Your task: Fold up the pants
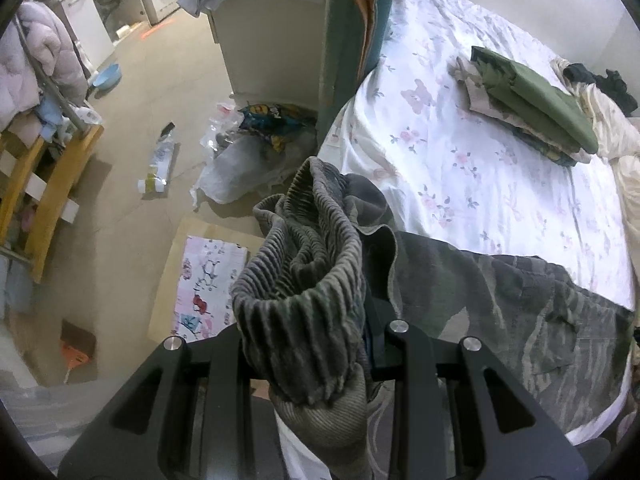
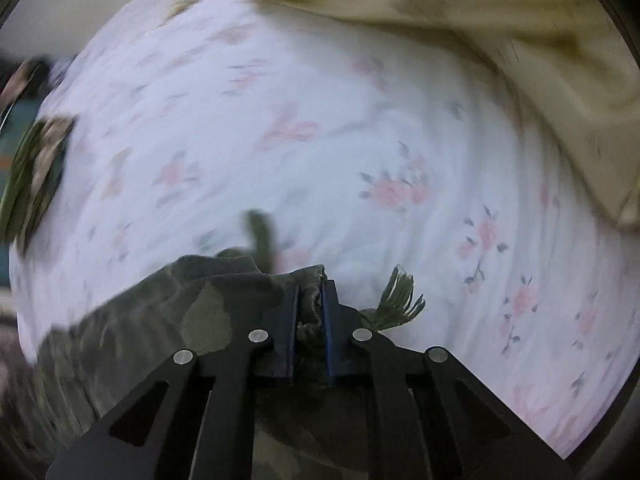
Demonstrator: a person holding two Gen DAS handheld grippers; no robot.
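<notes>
The left tool (image 1: 308, 364) is closed on the stretchy, ribbed waistband (image 1: 304, 280) of the pants (image 1: 520, 320), and a thick bunch of that band puffs up between its two black fingers. The right tool (image 2: 311, 308) is pinched shut on another bit of the same pants (image 2: 208, 308), with dark cloth squeezed between its blue pads (image 2: 326, 320). A frayed cord end (image 2: 400, 300) sticks out just beside it. The pants are camouflage green and grey, and they lie partly on the bed (image 1: 460, 168) near its edge, where the flowered sheet (image 2: 320, 140) curves down toward the floor (image 1: 160, 80). I think the first risk is right here: the right tool seems to hold only a small fold, so the cloth could slip out when it lifts. The left tool has so much bunched band that the pants may come up twisted, and then the fold would be crooked. If either tool lets go near the edge, the pants could slide off the bed onto the messy floor. Farther away, a pile of folded clothes (image 1: 532, 108) sits on the bed, and a wide swing of the pants could knock it over.
</notes>
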